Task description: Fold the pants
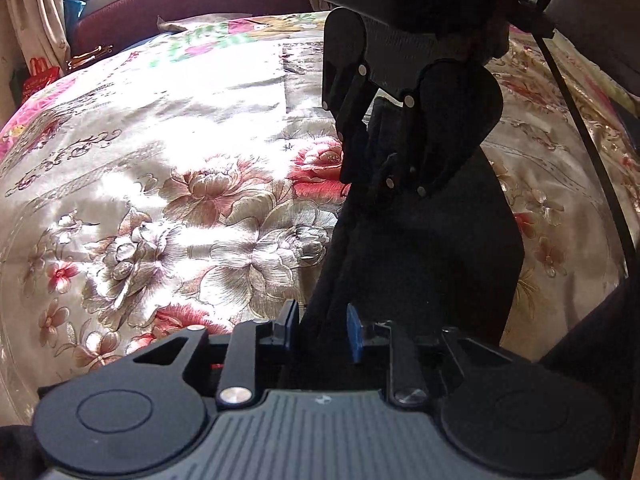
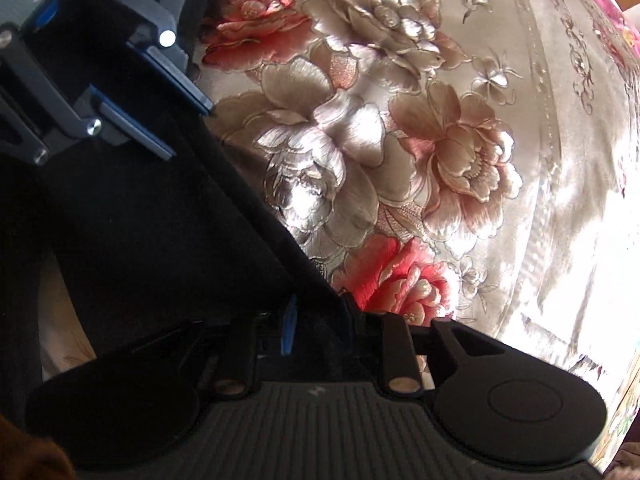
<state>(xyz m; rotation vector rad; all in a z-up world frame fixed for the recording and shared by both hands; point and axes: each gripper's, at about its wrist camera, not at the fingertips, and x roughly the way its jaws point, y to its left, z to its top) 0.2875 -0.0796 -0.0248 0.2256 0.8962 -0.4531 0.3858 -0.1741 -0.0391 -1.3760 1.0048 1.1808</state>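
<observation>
Satin-like bedspread point(image 1: 168, 184), pale with big embroidered red and silver flowers, covers the bed and fills most of both views; sunlight washes out its far part. Behind the bed in the left wrist view runs a dark red headboard point(image 1: 192, 4), with a cream curtain point(image 1: 36, 12) at the left edge.

Black pants point(image 1: 420, 248) lie on the bedspread as a long dark band stretched between the two grippers. In the right wrist view the pants point(image 2: 152, 216) cover the lower left of the picture, their straight edge running diagonally across the flowers.

Nearest the left wrist camera, the left gripper point(image 1: 323, 332) has the dark cloth passing between its blue-padded fingers point(image 1: 354, 332); a narrow gap shows beside the cloth on the left pad's side, so whether the pads press on it I cannot tell. Farther along the cloth, the right gripper point(image 1: 370, 178) comes down from above, its tips at the fabric.

In its own view the right gripper point(image 2: 320, 330) has cloth between its fingers point(image 2: 291, 330), too dark to judge the pinch. The left gripper point(image 2: 168, 116) shows at upper left, fingers spread a little over the pants.
</observation>
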